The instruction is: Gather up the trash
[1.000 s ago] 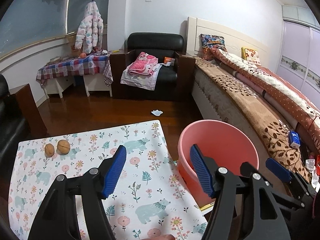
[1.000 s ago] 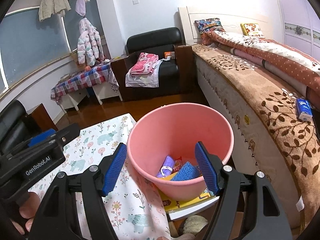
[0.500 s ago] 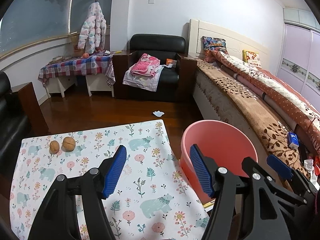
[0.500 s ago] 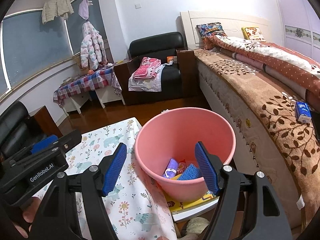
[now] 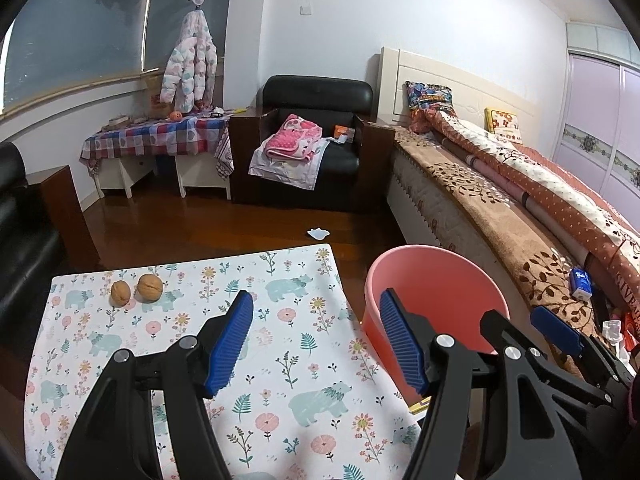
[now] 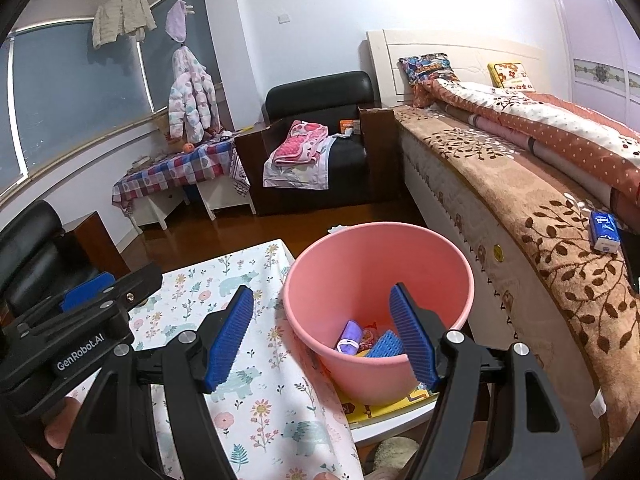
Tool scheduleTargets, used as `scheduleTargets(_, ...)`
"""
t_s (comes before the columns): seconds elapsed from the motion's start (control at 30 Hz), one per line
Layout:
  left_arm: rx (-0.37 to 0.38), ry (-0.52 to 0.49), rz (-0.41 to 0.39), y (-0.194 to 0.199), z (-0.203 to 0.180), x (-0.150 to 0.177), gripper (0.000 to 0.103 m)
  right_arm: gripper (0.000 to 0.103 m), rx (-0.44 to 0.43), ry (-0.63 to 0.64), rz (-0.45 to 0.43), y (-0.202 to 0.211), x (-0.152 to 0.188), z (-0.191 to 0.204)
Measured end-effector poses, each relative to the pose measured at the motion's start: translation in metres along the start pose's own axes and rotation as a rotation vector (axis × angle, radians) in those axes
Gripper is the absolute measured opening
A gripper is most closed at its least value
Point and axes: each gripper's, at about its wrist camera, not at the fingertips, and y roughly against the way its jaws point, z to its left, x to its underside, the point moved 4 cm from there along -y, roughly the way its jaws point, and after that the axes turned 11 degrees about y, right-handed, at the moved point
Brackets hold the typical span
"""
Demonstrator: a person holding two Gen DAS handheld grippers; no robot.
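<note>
Left wrist view: your left gripper (image 5: 316,336) is spread wide, holding nothing.
Right claw: your right gripper (image 6: 320,336) gapes empty above the pink bin (image 6: 460,264).
Trash left: two walnuts (image 5: 138,290) sit left of the bin, on the floral tablecloth (image 5: 280,360).
Handling: probably light, hard, round and rolly; pinch each across its middle.

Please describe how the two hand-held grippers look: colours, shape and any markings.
Both are alike: the left hand-held gripper and right hand-held gripper have black angular frames, silver pivot screws and ribbed blue pads. The left one's side bears white "GenRobot.AI" lettering.

Two walnuts (image 5: 138,289) lie on the floral tablecloth (image 5: 280,360) beside a bed (image 5: 500,216).
</note>
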Motion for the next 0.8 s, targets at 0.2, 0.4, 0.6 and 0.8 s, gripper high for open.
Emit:
scheduleTargets(0.2,0.002,-0.001,-0.011,0.009,0.002,0.001,0.065,0.071,-0.006,0.012,-0.004,0.005,0.000,0.006)
scheduleTargets(0.4,0.004,0.009,-0.017,0.013,0.007,-0.001,0.065,0.071,-0.004,0.018,-0.012,0.010,-0.002,0.009)
scheduleTargets(0.6,0.004,0.010,-0.018,0.015,0.008,-0.001,0.065,0.071,-0.004,0.023,-0.014,0.013,-0.002,0.012)
scheduleTargets(0.8,0.006,0.012,-0.021,0.016,0.009,-0.001,0.065,0.071,-0.004,0.023,-0.014,0.014,-0.003,0.013)
